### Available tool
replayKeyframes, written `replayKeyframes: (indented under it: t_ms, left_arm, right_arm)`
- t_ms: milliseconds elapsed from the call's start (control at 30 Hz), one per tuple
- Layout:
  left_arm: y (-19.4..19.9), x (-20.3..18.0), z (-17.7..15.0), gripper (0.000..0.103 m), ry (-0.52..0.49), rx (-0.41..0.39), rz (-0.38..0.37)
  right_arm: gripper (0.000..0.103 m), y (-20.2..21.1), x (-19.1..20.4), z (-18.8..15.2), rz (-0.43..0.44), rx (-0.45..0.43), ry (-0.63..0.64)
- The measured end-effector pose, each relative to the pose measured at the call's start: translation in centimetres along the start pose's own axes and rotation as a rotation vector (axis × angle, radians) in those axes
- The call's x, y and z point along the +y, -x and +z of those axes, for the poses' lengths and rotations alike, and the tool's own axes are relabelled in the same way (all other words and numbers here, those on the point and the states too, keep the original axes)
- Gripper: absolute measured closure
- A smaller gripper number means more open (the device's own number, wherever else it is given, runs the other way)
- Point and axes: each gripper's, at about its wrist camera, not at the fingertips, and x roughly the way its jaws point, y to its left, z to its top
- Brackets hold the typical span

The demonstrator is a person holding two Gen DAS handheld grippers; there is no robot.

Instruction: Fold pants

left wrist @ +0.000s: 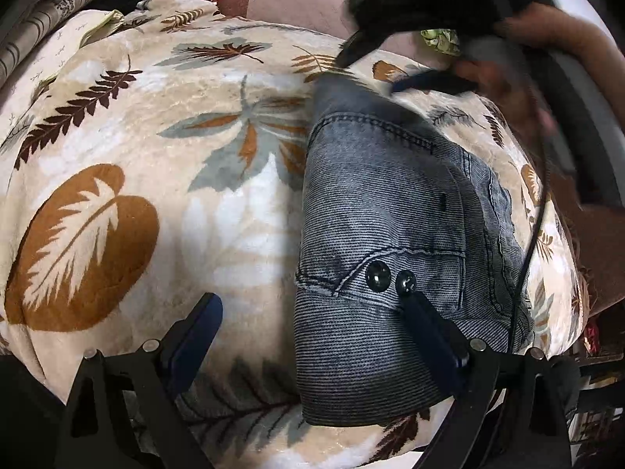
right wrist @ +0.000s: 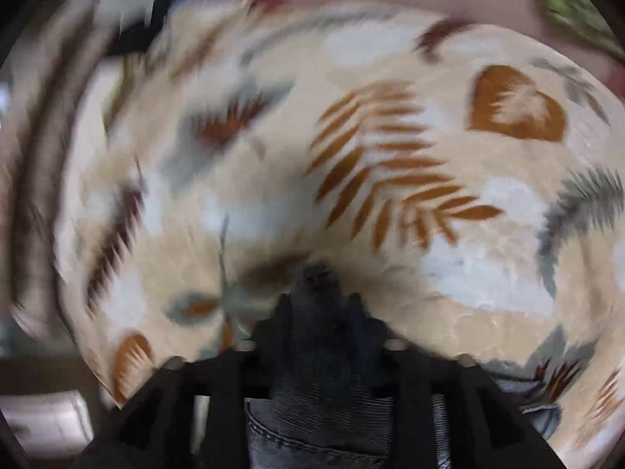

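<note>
Grey-blue denim pants [left wrist: 383, 211] lie folded into a thick bundle on a leaf-print blanket [left wrist: 129, 179], with two dark buttons facing up. My left gripper [left wrist: 312, 308] is open just above the bundle's near end; its right finger [left wrist: 425, 320] rests on the denim by the buttons, its left finger [left wrist: 199, 324] is over the blanket. My right gripper [left wrist: 394, 66] shows at the bundle's far end. In the blurred right wrist view it [right wrist: 320, 305] is shut on a pinch of the denim [right wrist: 320, 398].
A pink pillow [left wrist: 297, 0] and striped bedding [left wrist: 50, 15] lie at the back of the bed. A black cable [left wrist: 535, 211] hangs along the right side over the pants. The person's arm [left wrist: 566, 78] is at the upper right.
</note>
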Motion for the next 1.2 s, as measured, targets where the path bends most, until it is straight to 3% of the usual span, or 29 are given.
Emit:
replayKeyframes:
  t_ms: [67,200,267,300,333,400,467,533,567,633,700,767,900,1067,1200]
  left_arm:
    - [0.0,0.0,0.0,0.008,-0.001,0.003,0.001]
    - [0.0,-0.2,-0.1,0.008,0.005,0.007,0.01]
    - [-0.1,-0.3,0.0,0.008,0.007,0.005,0.017]
    - [-0.1,-0.4,0.0,0.008,0.005,0.005,0.015]
    - [-0.1,-0.6,-0.1,0.008,0.003,0.016,0.018]
    - [0.4,-0.7,0.1,0.008,-0.006,0.024,0.027]
    - [1.1,-0.3,0.4,0.008,0.011,0.03,0.02]
    - [1.9,0.3,0.9,0.008,0.04,0.012,0.007]
    - [2.7,0.9,1.2,0.008,0.053,-0.016,-0.005]
    - [3.1,1.9,1.7,0.008,0.076,-0.032,0.005]
    - [2.6,2.9,2.2,0.008,0.104,-0.005,0.001]
    - [1.6,3.5,2.7,0.008,0.133,0.032,-0.017]
    - [0.7,2.8,3.6,0.008,0.141,0.06,-0.043]
    - [0.9,0.6,5.1,0.008,0.073,0.016,-0.001]
    - [0.0,-0.3,6.0,0.008,0.027,0.017,0.027]
  right_arm:
    - [0.026,3.3,-2.7,-1.9,0.08,-0.086,-0.088]
    - [0.026,5.8,-6.1,-7.8,0.298,-0.023,-0.124]
    - [0.026,4.3,-8.4,-9.5,0.328,0.03,-0.171]
    - [0.026,2.6,-10.5,-10.1,0.291,0.063,-0.219]
    - [0.029,0.9,-12.4,-10.6,0.358,0.084,-0.283]
    - [0.032,2.1,-13.8,-11.1,0.455,0.023,-0.377]
    - [0.026,5.5,-12.6,-11.8,0.401,-0.07,-0.295]
    - [0.021,7.8,-12.4,-13.7,0.427,-0.127,-0.273]
    - [0.019,8.4,-13.0,-15.0,0.453,-0.132,-0.291]
    - [0.019,8.5,-15.2,-17.4,0.417,-0.133,-0.352]
    - [0.019,8.0,-17.4,-19.6,0.353,-0.113,-0.412]
    - [0.019,7.0,-19.0,-20.7,0.354,-0.083,-0.466]
    - [0.019,6.4,-18.8,-19.1,0.416,-0.092,-0.433]
    - [0.019,4.2,-18.2,-16.8,0.372,-0.065,-0.373]
    - [0.018,4.0,-17.6,-16.7,0.426,-0.053,-0.367]
